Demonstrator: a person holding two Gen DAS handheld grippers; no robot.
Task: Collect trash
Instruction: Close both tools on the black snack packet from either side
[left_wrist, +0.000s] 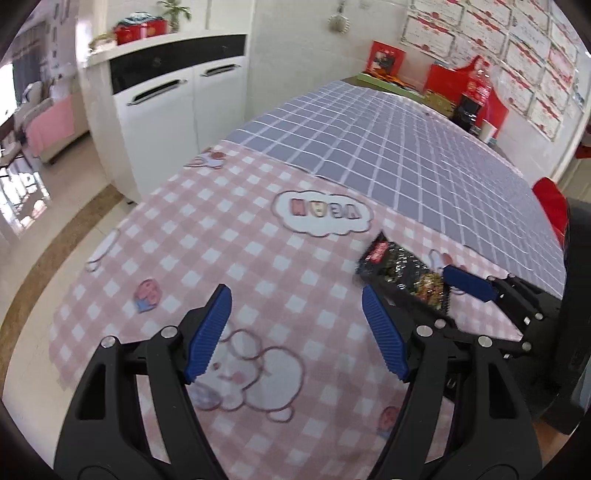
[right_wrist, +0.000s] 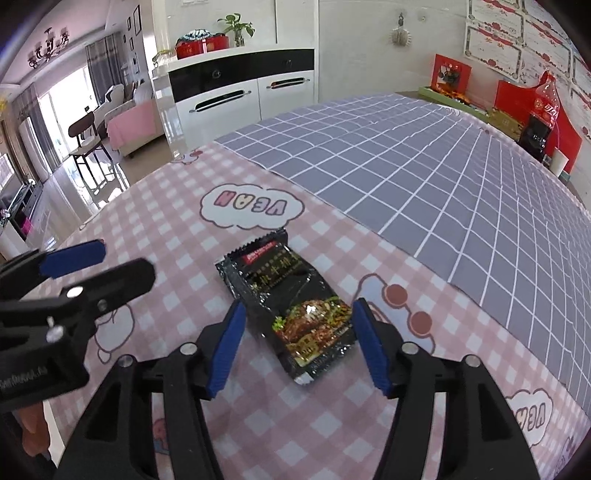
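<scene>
The right gripper (right_wrist: 297, 314) stands open astride the near end of a single black snack packet (right_wrist: 286, 302), which lies flat on the pink checked tablecloth (right_wrist: 184, 236); its blue pads flank the packet's sides with a little cloth showing between, not pressing it. The left gripper (left_wrist: 295, 314) hangs open over bare pink cloth, holding nothing, just left of the packet (left_wrist: 402, 275). Further out a grey grid cloth (right_wrist: 424, 166) overlaps the pink one. At the table's far edge stand one cola bottle (right_wrist: 546, 107) and red boxes (right_wrist: 451, 74); what they contain cannot be told. A white cabinet (right_wrist: 240, 92) stands beyond.
</scene>
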